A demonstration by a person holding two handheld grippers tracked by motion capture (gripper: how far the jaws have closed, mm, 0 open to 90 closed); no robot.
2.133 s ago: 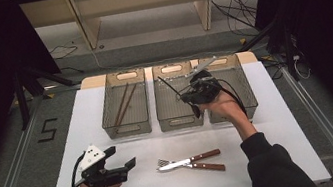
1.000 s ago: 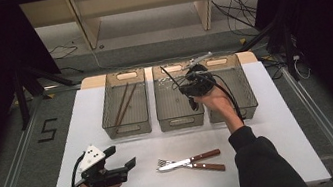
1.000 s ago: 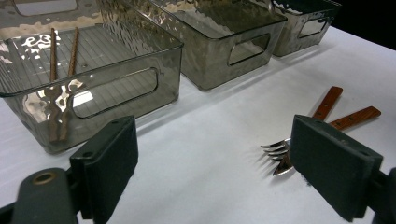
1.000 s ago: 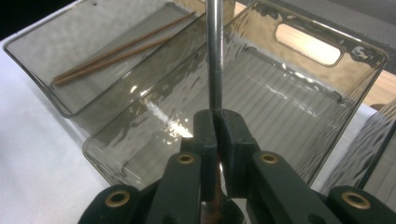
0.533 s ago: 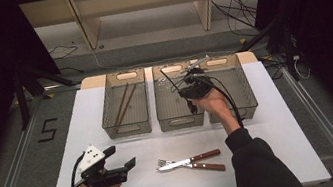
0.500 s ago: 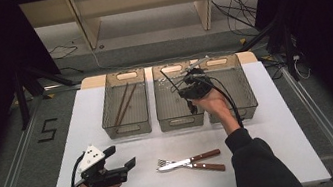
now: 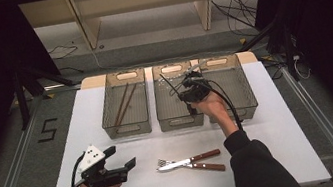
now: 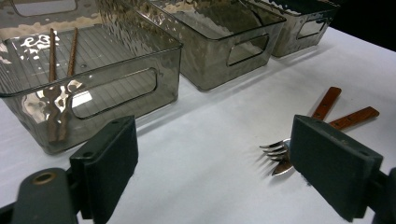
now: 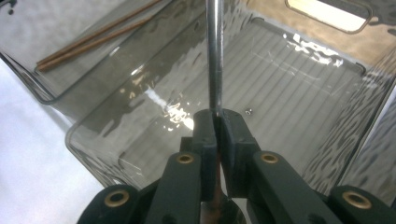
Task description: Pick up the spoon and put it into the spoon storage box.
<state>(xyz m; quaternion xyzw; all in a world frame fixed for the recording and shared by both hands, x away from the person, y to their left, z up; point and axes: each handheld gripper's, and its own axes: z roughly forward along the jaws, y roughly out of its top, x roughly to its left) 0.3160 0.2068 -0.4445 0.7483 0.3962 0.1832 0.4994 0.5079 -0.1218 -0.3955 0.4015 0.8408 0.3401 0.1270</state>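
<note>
- Right gripper: jaws nearly shut, clamped on a thin metal utensil over the middle bin. Its working end is cut off at the top of the right gripper view, so its type is unclear.
- Left gripper: jaws wide, nothing between them, low over the white table.
- Fork and knife lie on the table; a jaw partly hides the fork head.
- Chopsticks lie in the left bin.

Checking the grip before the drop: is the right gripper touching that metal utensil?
Touching. The right gripper view shows the right gripper with both pads clamped on the utensil's metal shaft.
</note>
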